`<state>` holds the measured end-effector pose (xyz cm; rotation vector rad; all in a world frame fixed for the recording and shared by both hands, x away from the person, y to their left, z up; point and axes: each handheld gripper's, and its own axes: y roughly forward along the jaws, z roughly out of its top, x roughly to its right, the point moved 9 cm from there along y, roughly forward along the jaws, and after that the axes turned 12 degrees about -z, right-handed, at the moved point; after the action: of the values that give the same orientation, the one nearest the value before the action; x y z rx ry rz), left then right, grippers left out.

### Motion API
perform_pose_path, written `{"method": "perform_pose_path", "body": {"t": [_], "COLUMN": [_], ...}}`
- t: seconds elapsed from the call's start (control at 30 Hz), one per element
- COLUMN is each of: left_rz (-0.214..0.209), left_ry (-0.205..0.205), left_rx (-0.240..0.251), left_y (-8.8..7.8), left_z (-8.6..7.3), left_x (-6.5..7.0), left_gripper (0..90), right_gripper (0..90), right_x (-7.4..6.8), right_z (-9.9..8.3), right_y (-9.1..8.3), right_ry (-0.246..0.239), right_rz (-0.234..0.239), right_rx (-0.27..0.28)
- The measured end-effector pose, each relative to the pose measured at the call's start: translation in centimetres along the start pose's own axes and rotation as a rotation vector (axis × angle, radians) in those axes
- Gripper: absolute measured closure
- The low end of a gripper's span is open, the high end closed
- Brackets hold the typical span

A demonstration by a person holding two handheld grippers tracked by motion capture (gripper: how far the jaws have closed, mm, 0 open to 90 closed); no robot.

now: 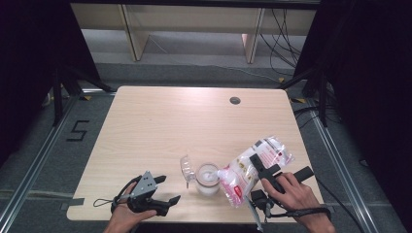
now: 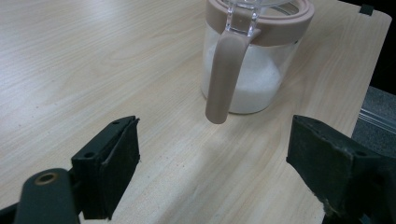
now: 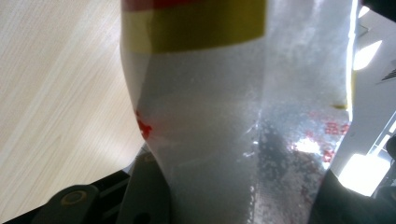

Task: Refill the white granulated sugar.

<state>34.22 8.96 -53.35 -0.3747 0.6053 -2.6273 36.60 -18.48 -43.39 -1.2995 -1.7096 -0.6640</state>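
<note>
From the high view, the right gripper [image 1: 262, 170] clamps a soft bag [image 1: 252, 167] of white grains, tipped toward the jar [image 1: 208, 178] at the table's [image 1: 170, 121] near edge; the lid [image 1: 186, 167] lies beside it.

In the left gripper view, its jaws stand wide and empty, facing the jar's handle [image 2: 224, 74], probably glass, so fragile.

In the right gripper view, the bag's [image 3: 224, 116] slippery film bunches between the jaws; grip mid-body.

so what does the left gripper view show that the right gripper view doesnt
Left gripper view alone: a jar with a pinkish lid ring and handle, white grains inside, ahead of the left gripper, whose jaws stand wide apart with nothing between them. Right gripper view alone: a clear plastic bag of white grains, with red and yellow print, clamped between the jaws. Both: the wooden table.
</note>
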Motion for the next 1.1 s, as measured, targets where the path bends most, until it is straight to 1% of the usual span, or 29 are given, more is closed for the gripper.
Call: {"method": "perform_pose_path", "body": {"t": [0.03,0.5,0.53,0.67,0.83,0.87,0.93,1.1], "left_rz": [0.004,0.0,0.0,0.0,0.002,0.0,0.005,0.0], "left_ry": [0.0,0.001,0.0,0.0,0.0,0.0,0.0,0.0], "left_rx": [-0.004,0.0,0.001,0.001,0.0,0.002,-0.003,0.001], "left_y": [-0.03,-0.01,-0.01,-0.01,-0.03,-0.01,-0.06,-0.01], "left_z": [-0.02,0.01,0.01,0.02,0.01,0.02,0.0,0.02], "left_x": [-0.01,0.0,0.0,0.0,0.01,0.01,-0.01,0.0], "left_gripper": [16.5,16.5,16.5,16.5,16.5,16.5,16.5,16.5], "right_gripper": [65.1,65.2,65.2,65.3,65.3,65.3,65.4,65.4], "right_x": [0.0,-0.06,-0.12,-0.24,-0.14,-0.07,-0.08,-0.12], "right_z": [-0.01,0.01,0.06,0.07,0.05,0.0,-0.02,-0.02], "right_y": [0.0,0.06,0.1,0.1,0.1,0.06,0.06,0.07], "right_ry": [0.001,0.002,0.012,0.019,0.014,0.0,0.001,0.003], "right_rz": [0.0,0.003,-0.002,0.004,-0.002,0.003,0.002,0.004], "right_rx": [0.0,0.004,0.004,0.0,0.004,0.003,0.003,0.003]}}
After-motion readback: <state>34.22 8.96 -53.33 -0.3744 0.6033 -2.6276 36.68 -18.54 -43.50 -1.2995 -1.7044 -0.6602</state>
